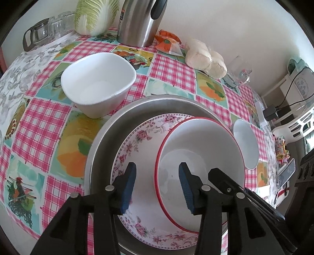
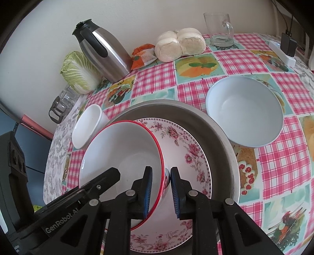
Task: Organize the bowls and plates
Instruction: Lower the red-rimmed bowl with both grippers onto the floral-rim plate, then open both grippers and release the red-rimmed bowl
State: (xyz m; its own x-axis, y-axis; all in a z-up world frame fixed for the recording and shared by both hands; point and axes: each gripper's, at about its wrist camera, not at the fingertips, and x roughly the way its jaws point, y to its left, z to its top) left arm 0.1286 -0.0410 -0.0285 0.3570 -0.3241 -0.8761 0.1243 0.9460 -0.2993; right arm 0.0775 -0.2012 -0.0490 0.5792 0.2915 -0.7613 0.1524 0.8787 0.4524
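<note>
A red-rimmed white bowl point(image 1: 200, 172) point(image 2: 121, 157) sits tilted in a floral plate point(image 1: 137, 141) point(image 2: 186, 149), which lies in a metal pan point(image 1: 117, 121) point(image 2: 221, 125). My left gripper point(image 1: 157, 186) is open, its jaws either side of the bowl's left rim. My right gripper point(image 2: 161, 191) has its jaws either side of the bowl's right rim, with a gap on the right pad. A square white bowl point(image 1: 98, 82) point(image 2: 88, 125) stands left of the pan. A pale blue bowl point(image 2: 245, 111) point(image 1: 246, 143) stands to its right.
Along the wall stand a steel thermos jug point(image 1: 141, 21) point(image 2: 102, 51), a napa cabbage point(image 1: 96, 15) point(image 2: 80, 72), bagged buns point(image 1: 204, 56) point(image 2: 180, 45), an orange packet point(image 1: 168, 42), a glass mug point(image 2: 219, 27) and glassware on a tray point(image 1: 47, 31). The table edge falls off at right point(image 1: 274, 157).
</note>
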